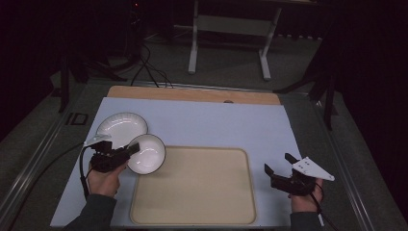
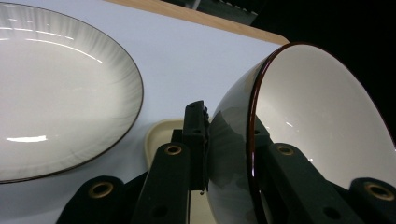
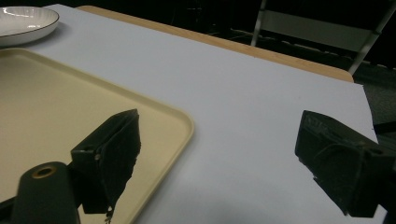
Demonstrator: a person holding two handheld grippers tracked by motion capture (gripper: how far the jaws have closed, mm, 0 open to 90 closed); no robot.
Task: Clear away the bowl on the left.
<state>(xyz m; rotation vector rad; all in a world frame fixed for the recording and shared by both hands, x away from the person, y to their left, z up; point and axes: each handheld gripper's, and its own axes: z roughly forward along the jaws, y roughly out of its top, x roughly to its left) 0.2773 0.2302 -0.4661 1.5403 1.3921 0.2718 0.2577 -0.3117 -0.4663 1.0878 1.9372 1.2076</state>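
Clamped on the rim of a white bowl (image 1: 146,154) at the near left of the bench (image 1: 202,120): the left gripper (image 1: 131,149), one jaw inside the rim, the other against the outer wall. Tilted steeply, that bowl (image 2: 308,135), dark-edged, its opening turned sideways, overlapping the far left corner of a cream tray (image 1: 195,185). Just beside it, farther left and back, flat on the pale blue sheet: a white plate (image 1: 121,126), also dark-rimmed (image 2: 60,93). Held by the left hand (image 1: 103,178) from below. At the near right, spread wide and holding nothing: the right gripper (image 1: 278,164), poised just off the tray's right edge (image 3: 154,116), above bare sheet. Gripped by the right hand (image 1: 304,197), grey three-cornered plate on top.
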